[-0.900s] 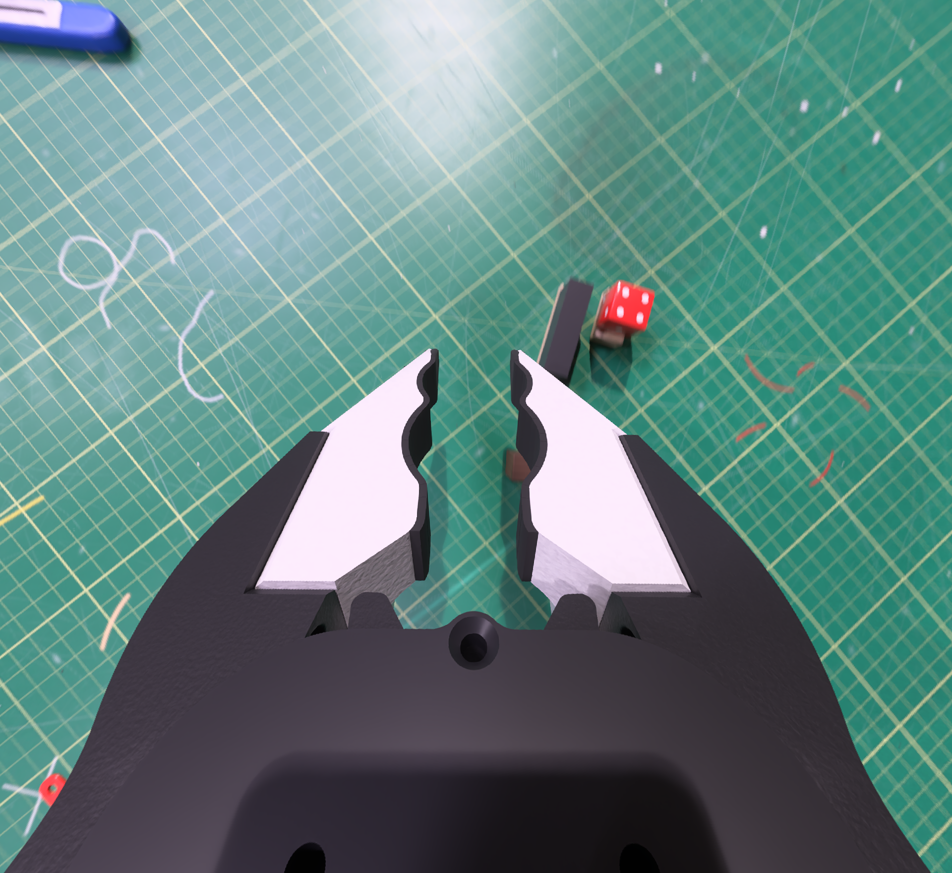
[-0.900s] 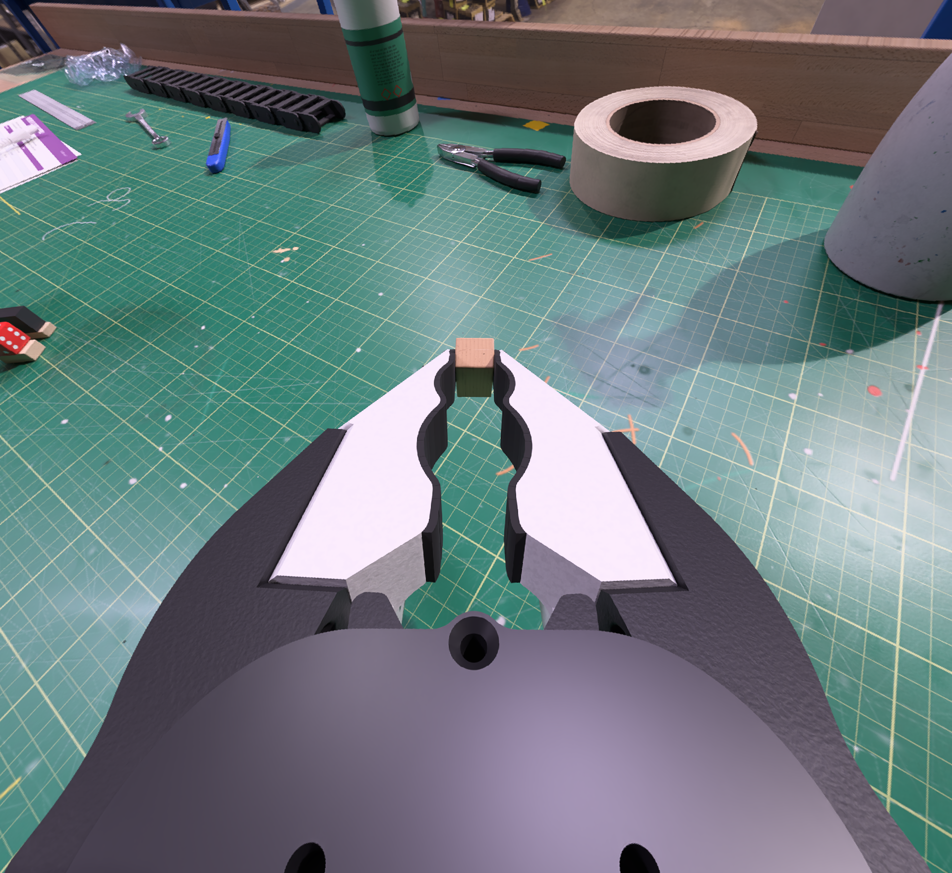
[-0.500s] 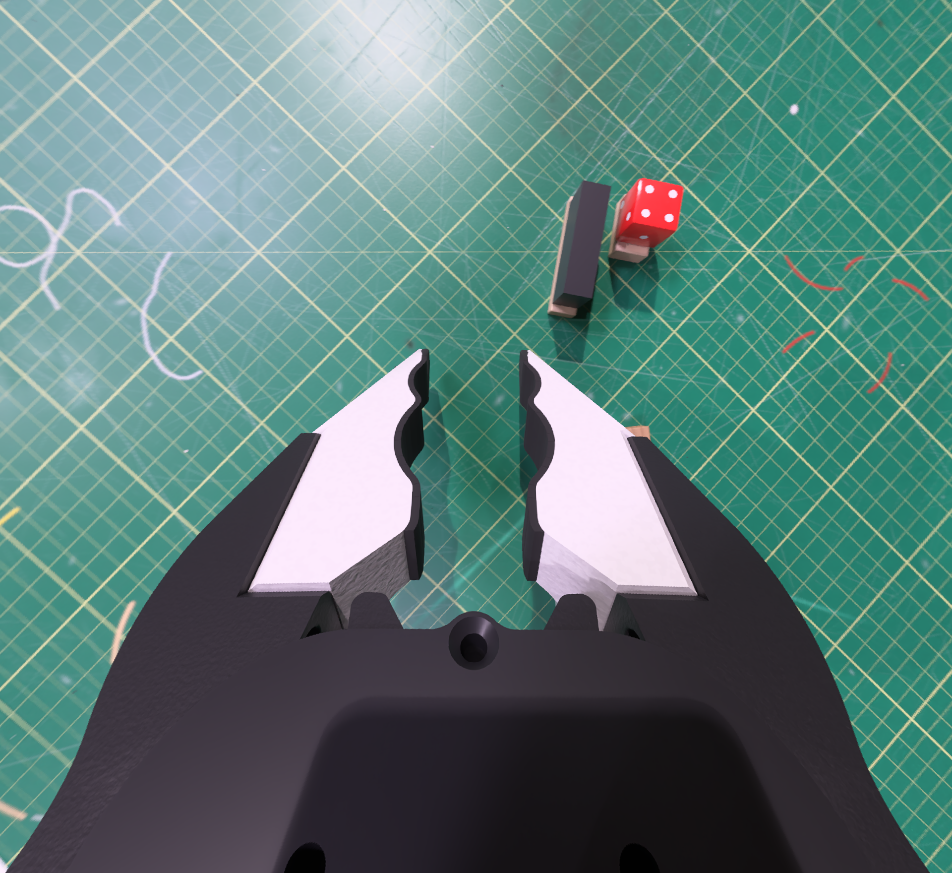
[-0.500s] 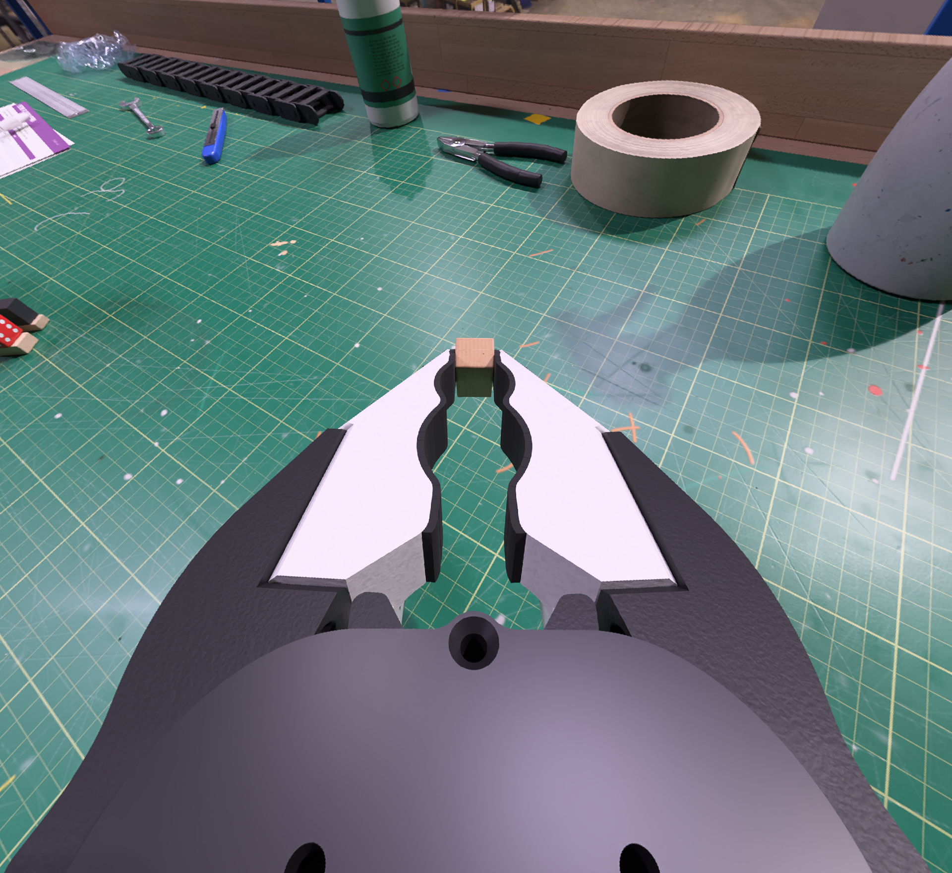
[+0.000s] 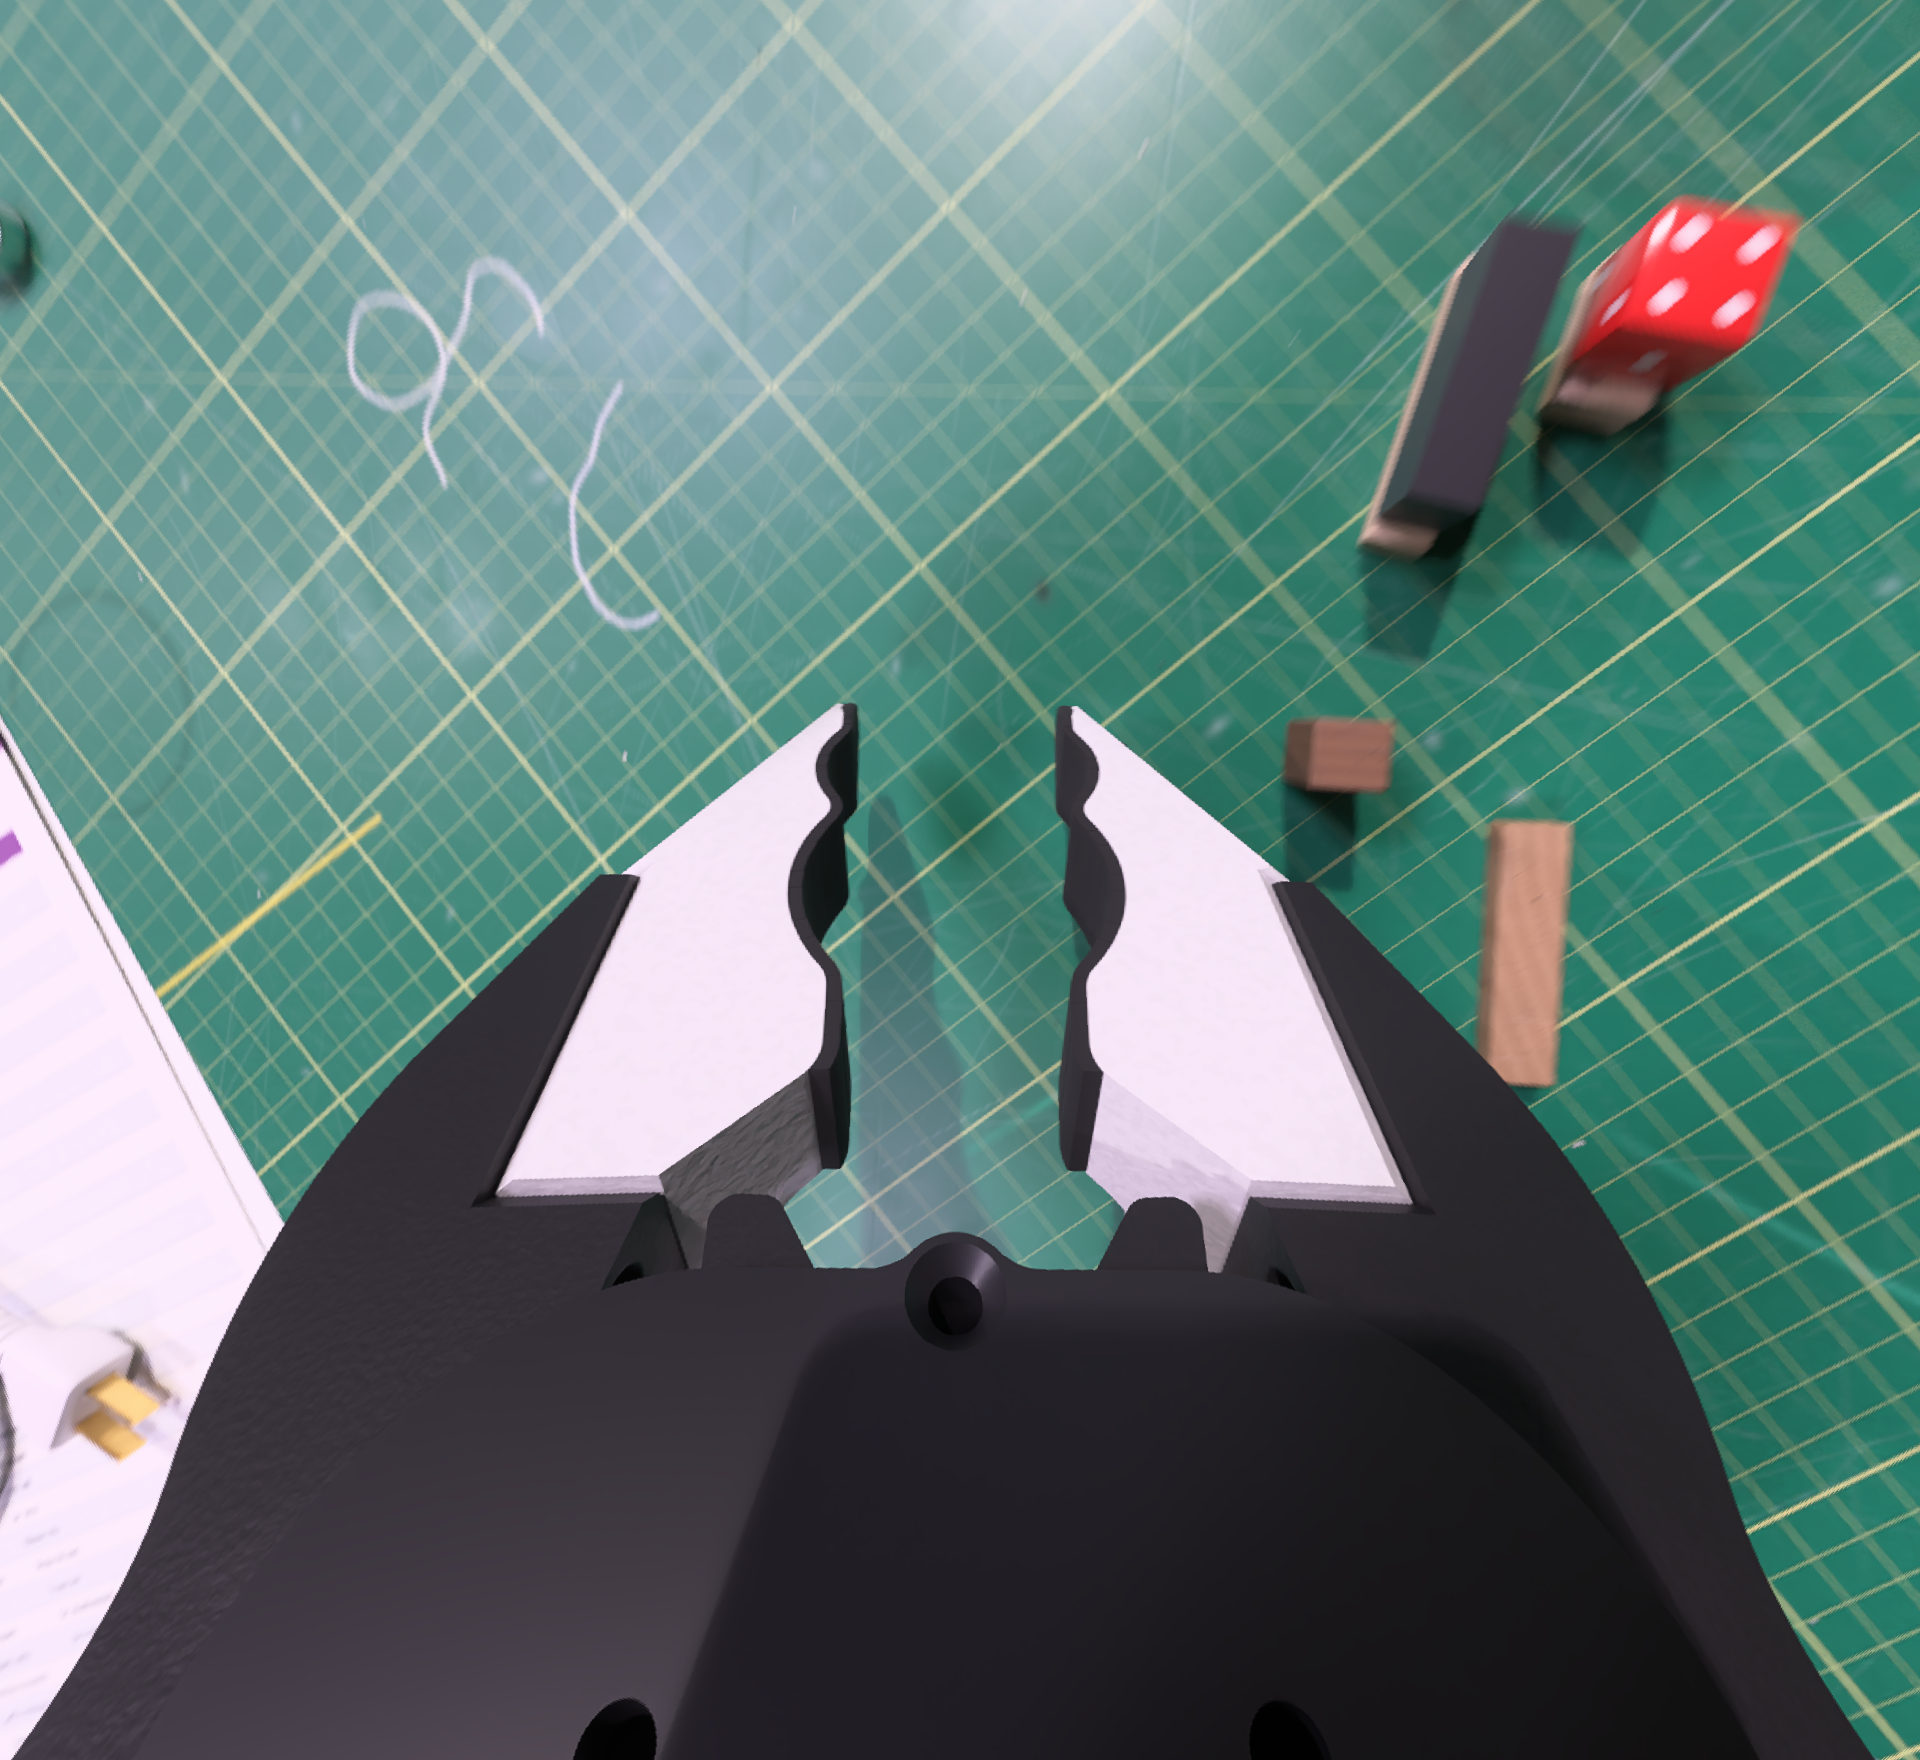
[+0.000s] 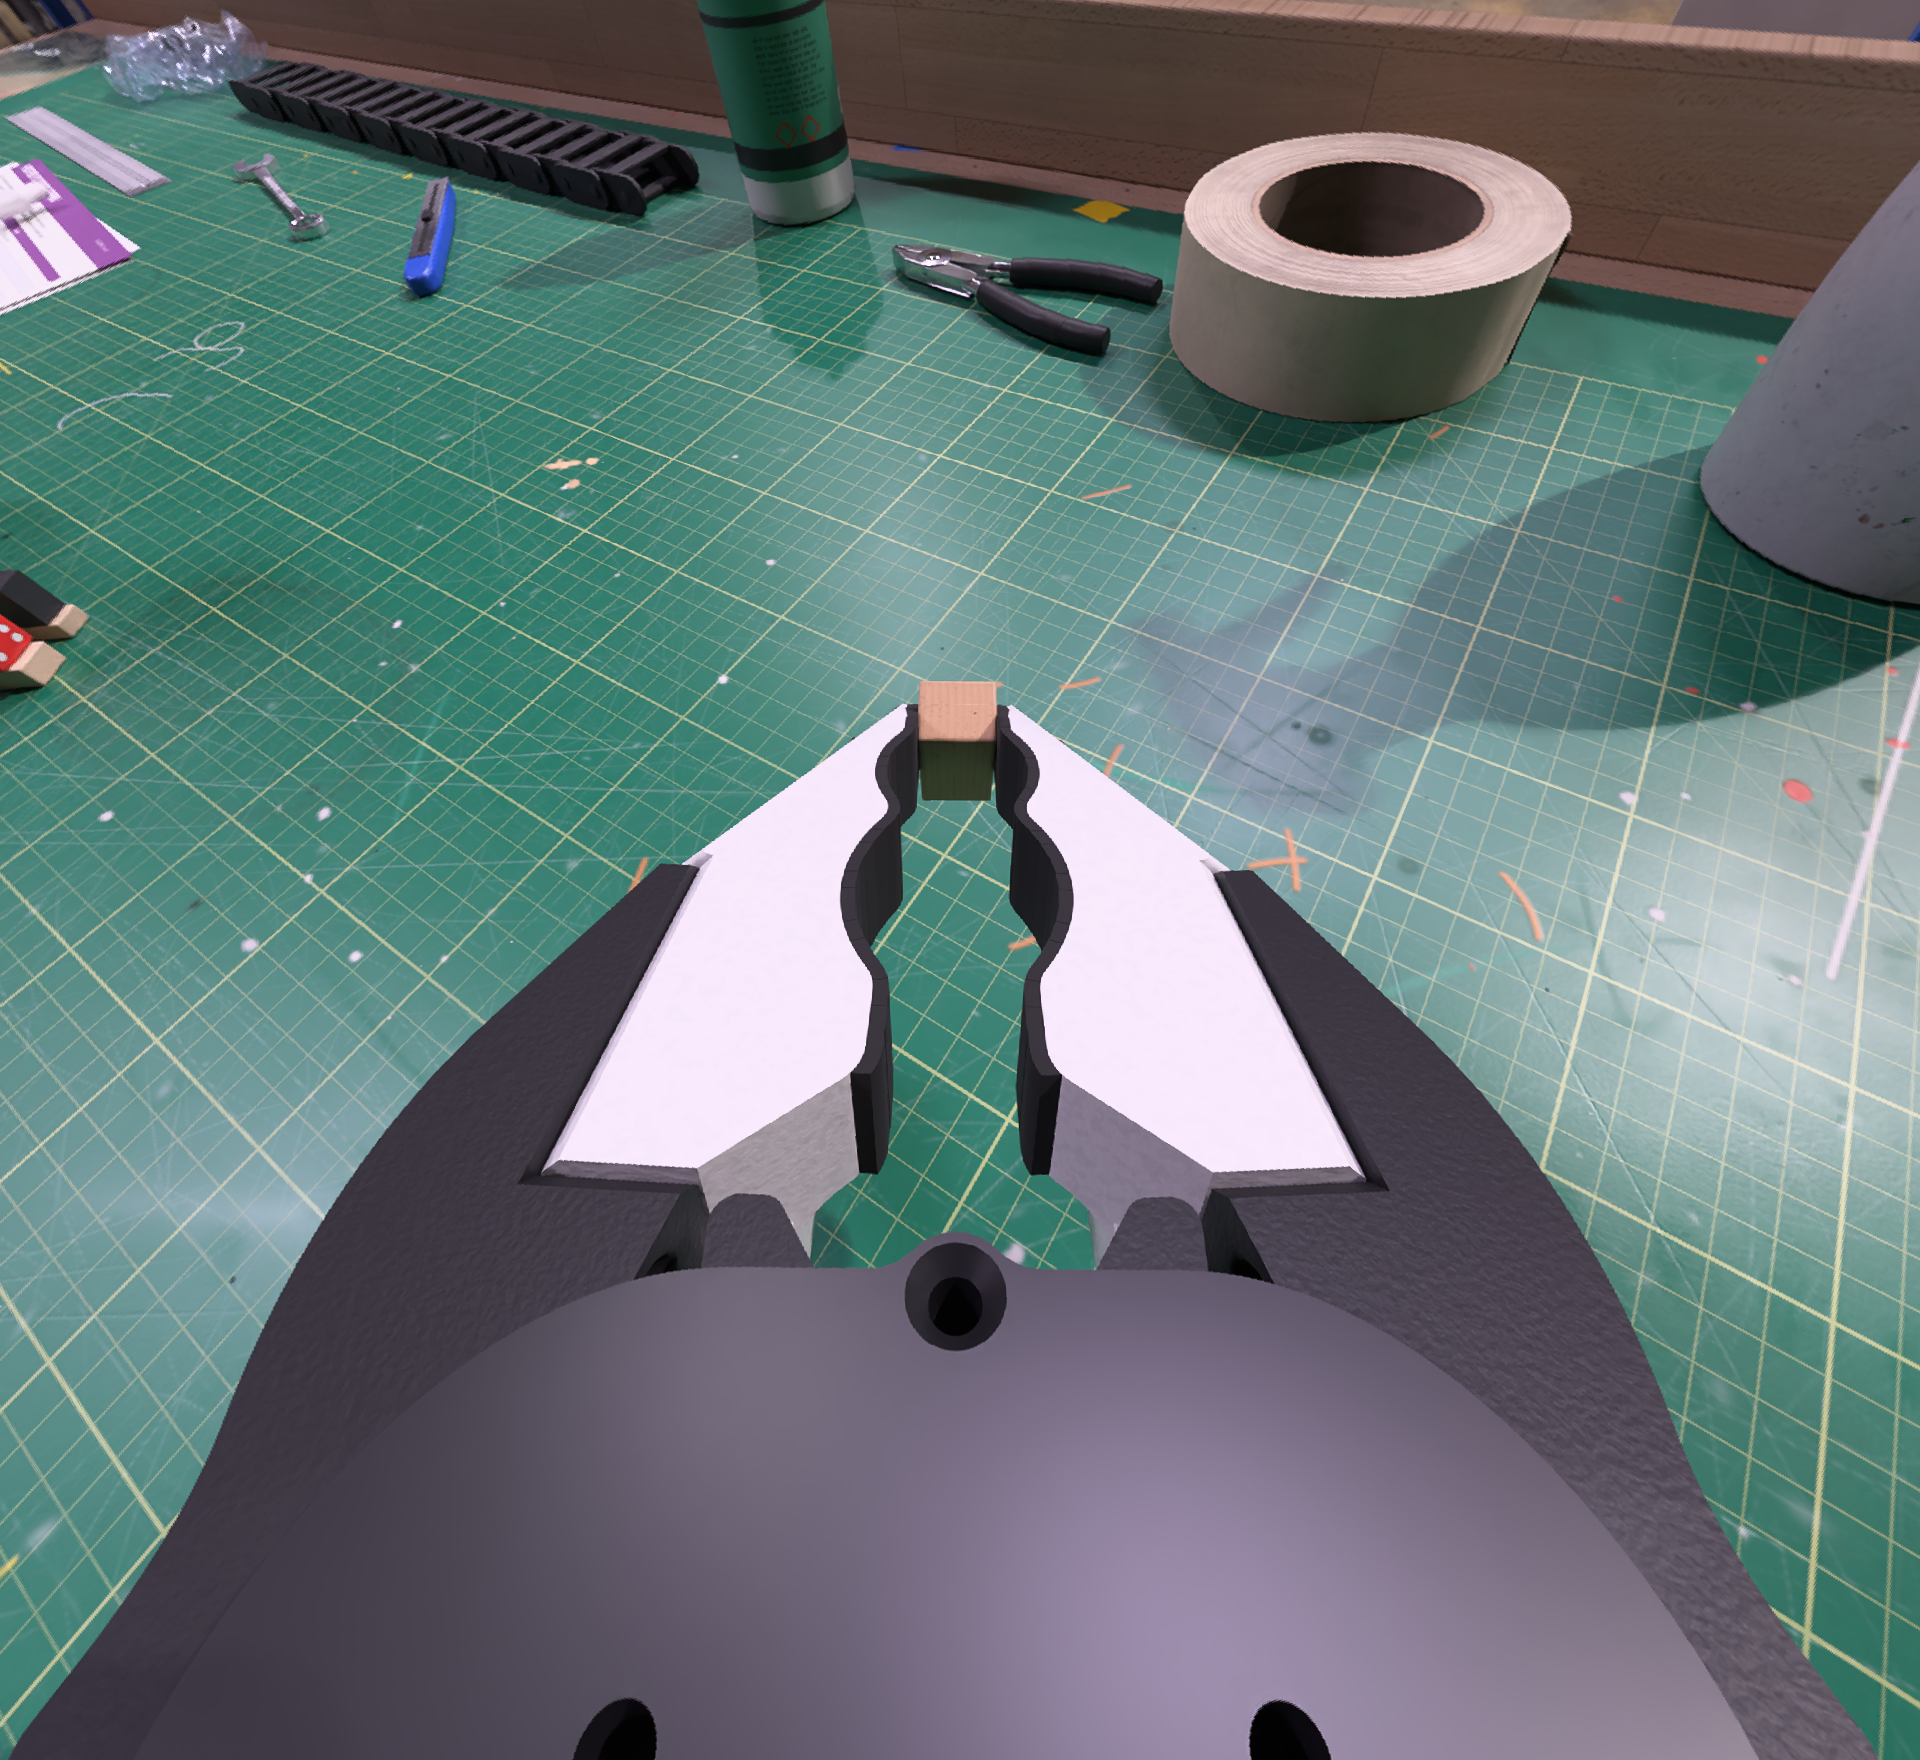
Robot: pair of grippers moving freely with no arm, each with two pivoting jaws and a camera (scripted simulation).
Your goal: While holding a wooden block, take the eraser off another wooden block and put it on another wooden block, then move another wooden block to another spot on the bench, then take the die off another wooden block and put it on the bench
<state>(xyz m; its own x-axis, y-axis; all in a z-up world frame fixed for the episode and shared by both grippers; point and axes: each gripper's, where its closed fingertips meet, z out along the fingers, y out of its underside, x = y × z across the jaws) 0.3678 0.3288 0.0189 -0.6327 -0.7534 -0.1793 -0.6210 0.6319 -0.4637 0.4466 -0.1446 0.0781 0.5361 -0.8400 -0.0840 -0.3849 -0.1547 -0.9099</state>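
Note:
In the left wrist view my left gripper is open and empty above the green mat. To its upper right a black eraser lies on a long wooden block, and a red die sits on another wooden block beside it. A small dark wooden block and a long light wooden block lie on the mat right of the fingers. In the right wrist view my right gripper is shut on a small wooden block held above the mat. The eraser and die show at the left edge.
At the back of the bench stand a green and white bottle, a tape roll, pliers, a black cable chain, a blue knife and a wrench. A grey cone stands right. A paper sheet lies left.
The left gripper has pulled back and swung left: the eraser and die have slid to the upper right, and two loose wooden blocks and the paper have come into view. The right gripper barely moved.

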